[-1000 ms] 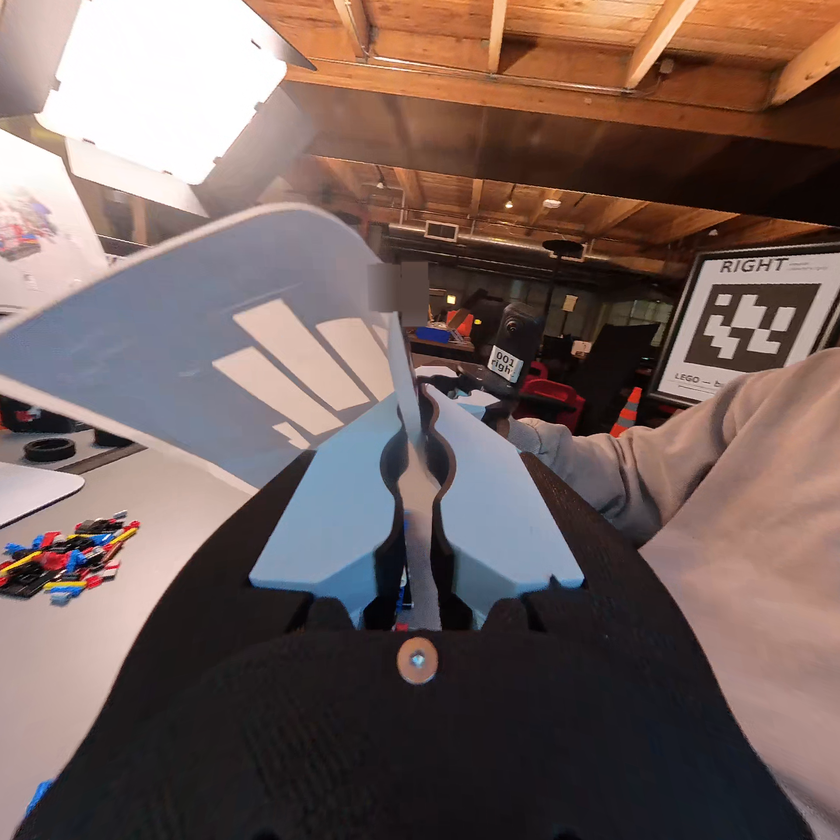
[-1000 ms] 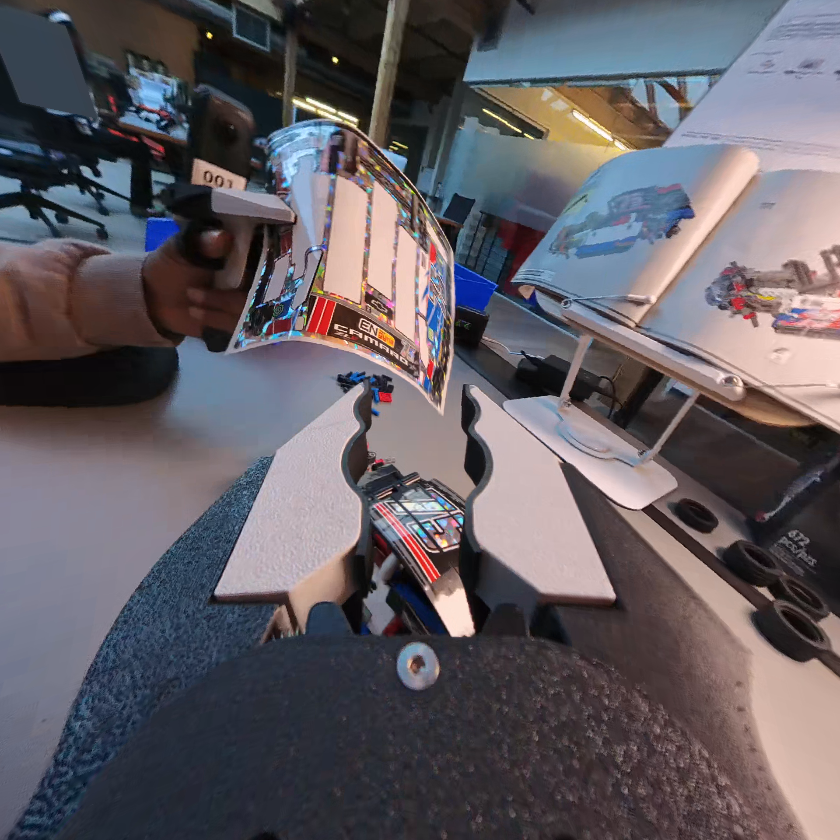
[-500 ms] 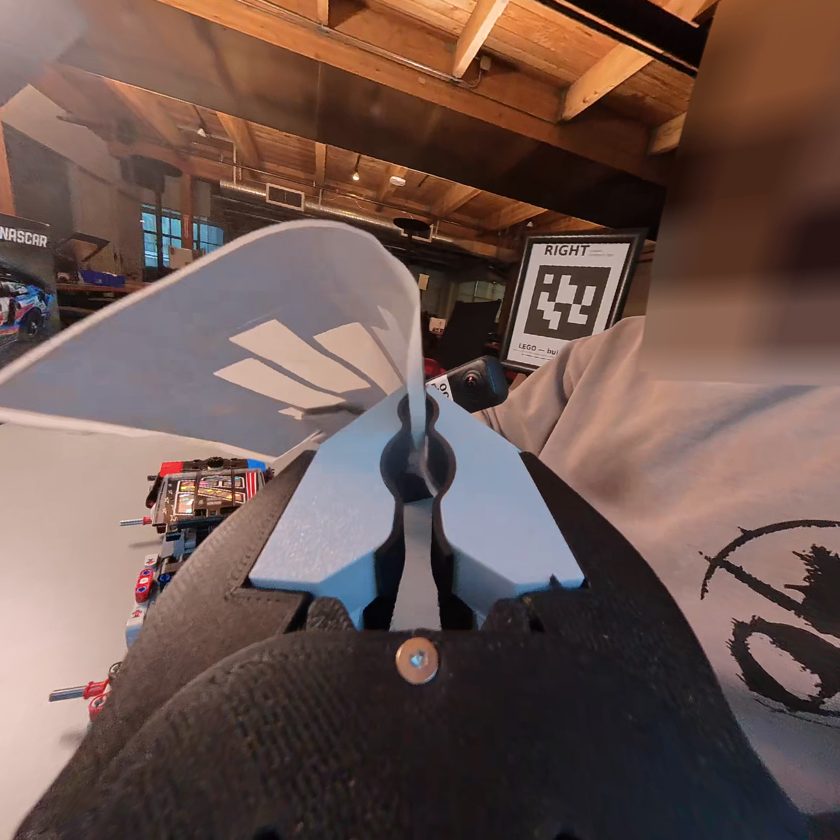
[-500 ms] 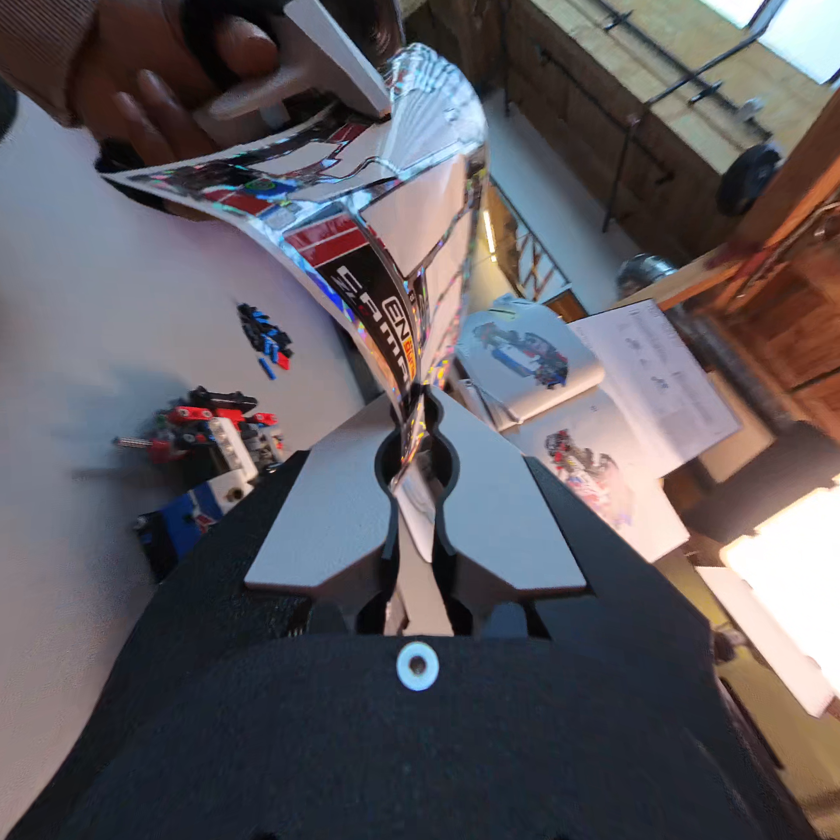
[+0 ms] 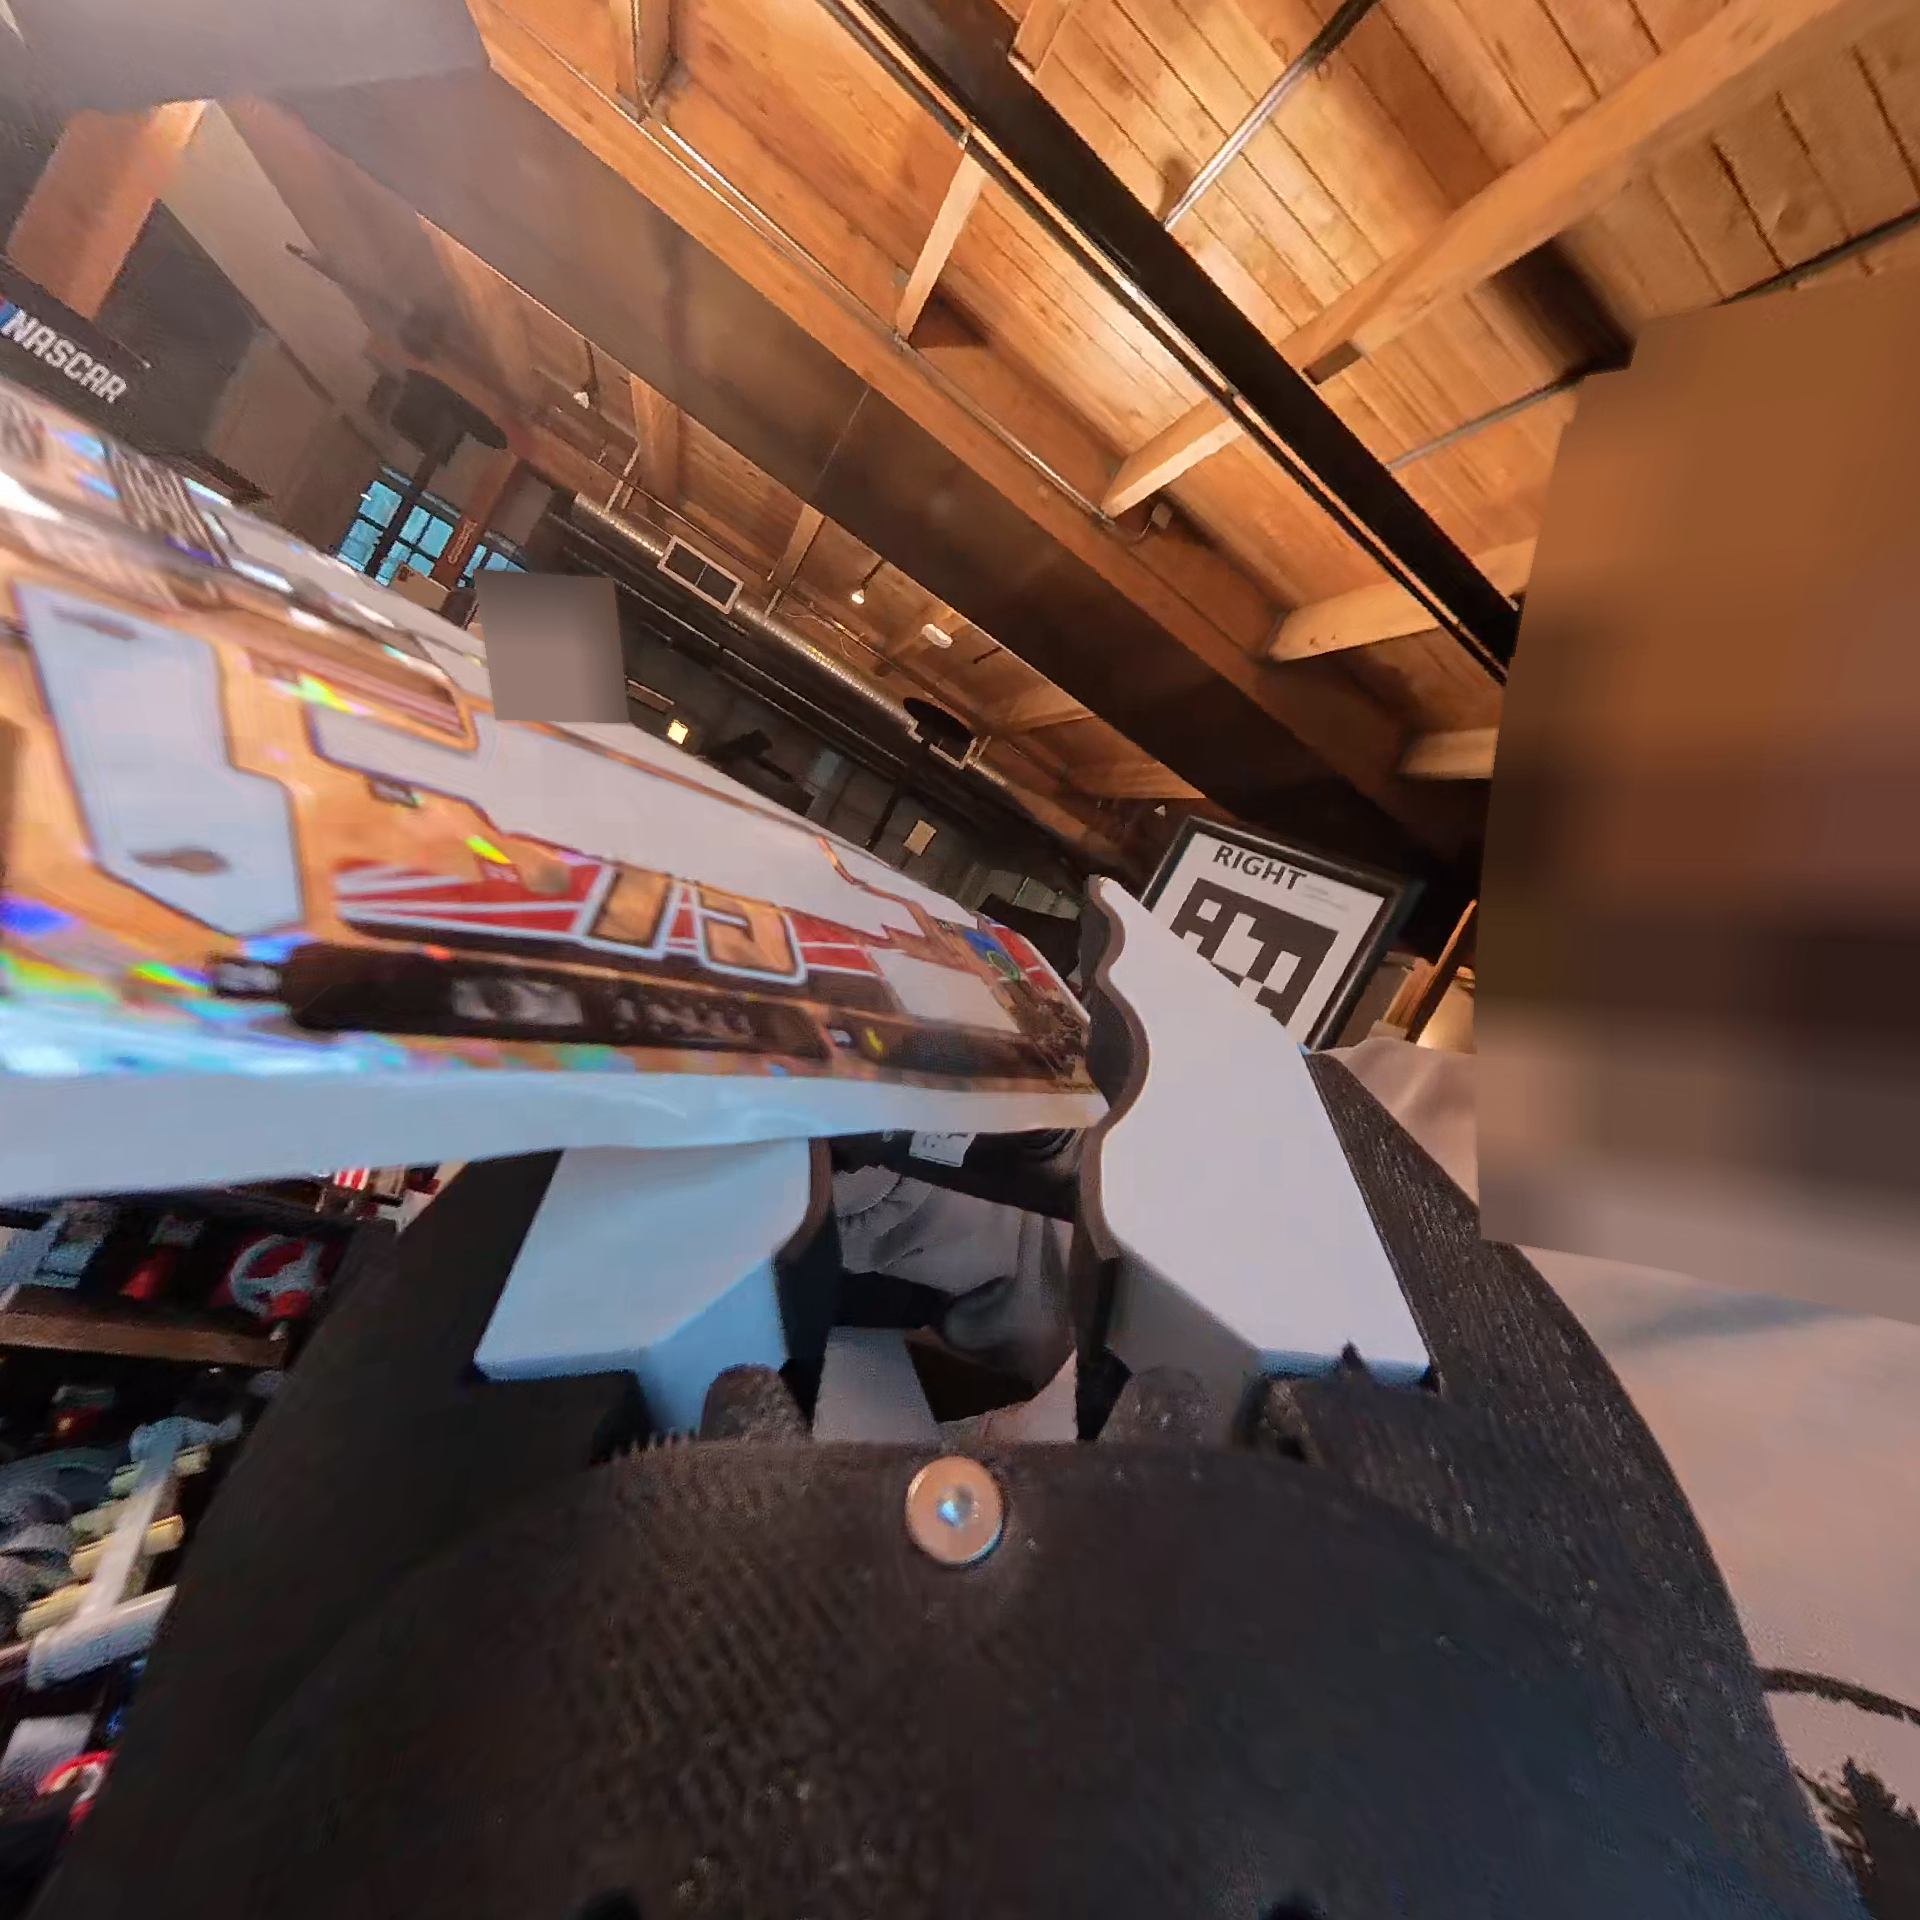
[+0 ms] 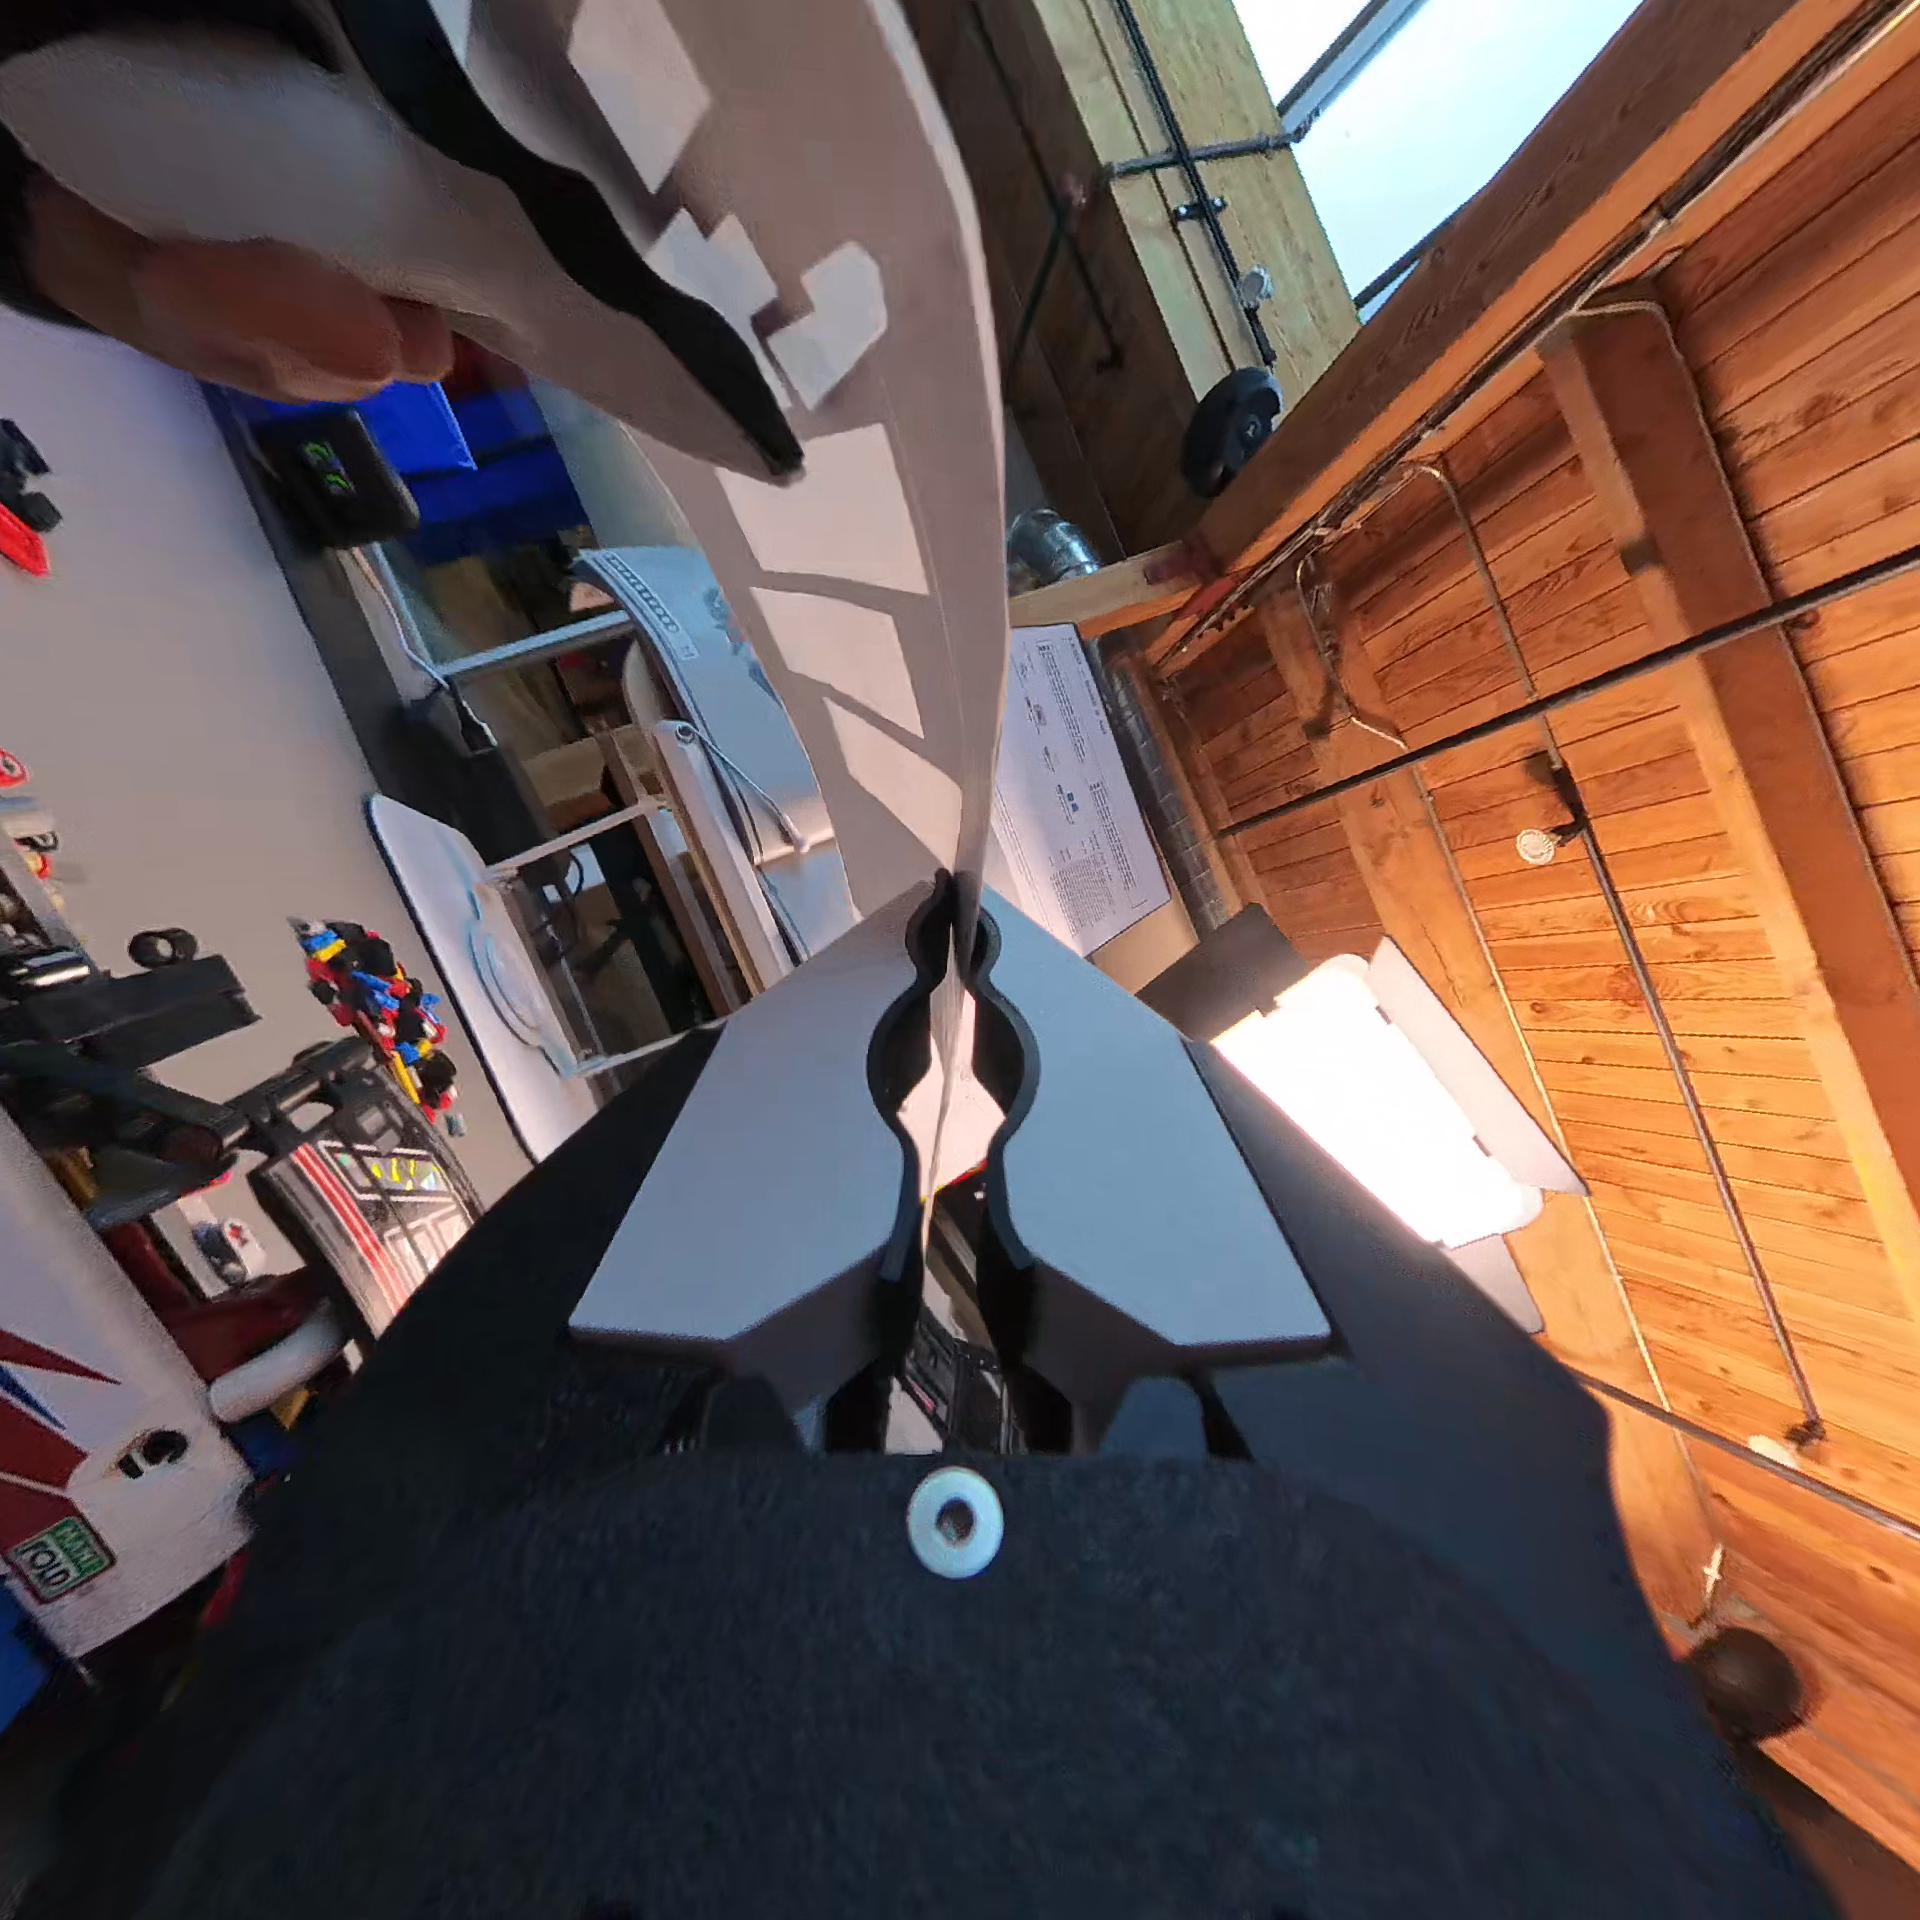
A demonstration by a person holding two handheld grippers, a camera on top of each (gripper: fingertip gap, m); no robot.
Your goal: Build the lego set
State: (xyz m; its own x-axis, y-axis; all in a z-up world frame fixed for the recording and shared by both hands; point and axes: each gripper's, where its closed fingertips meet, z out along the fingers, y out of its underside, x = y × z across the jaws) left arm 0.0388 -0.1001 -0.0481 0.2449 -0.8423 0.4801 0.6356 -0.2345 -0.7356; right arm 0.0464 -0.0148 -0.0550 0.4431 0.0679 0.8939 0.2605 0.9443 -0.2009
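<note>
Sticker sheet passed to the right gripper, lego car low on the worktop.

The right gripper (image 6: 954, 935) was pressed together on the edge of the sticker sheet (image 6: 883, 644), which curved up toward the top of the frame. The left gripper (image 5: 951, 1174) stood spread, the sheet's printed face (image 5: 540, 914) lying across its left finger and reaching the frame's left edge. The partly built lego car (image 6: 343, 1184) sat at the lower left on the worktop (image 6: 156, 644), with a pile of loose bricks (image 6: 379, 1003) just above it.
</note>
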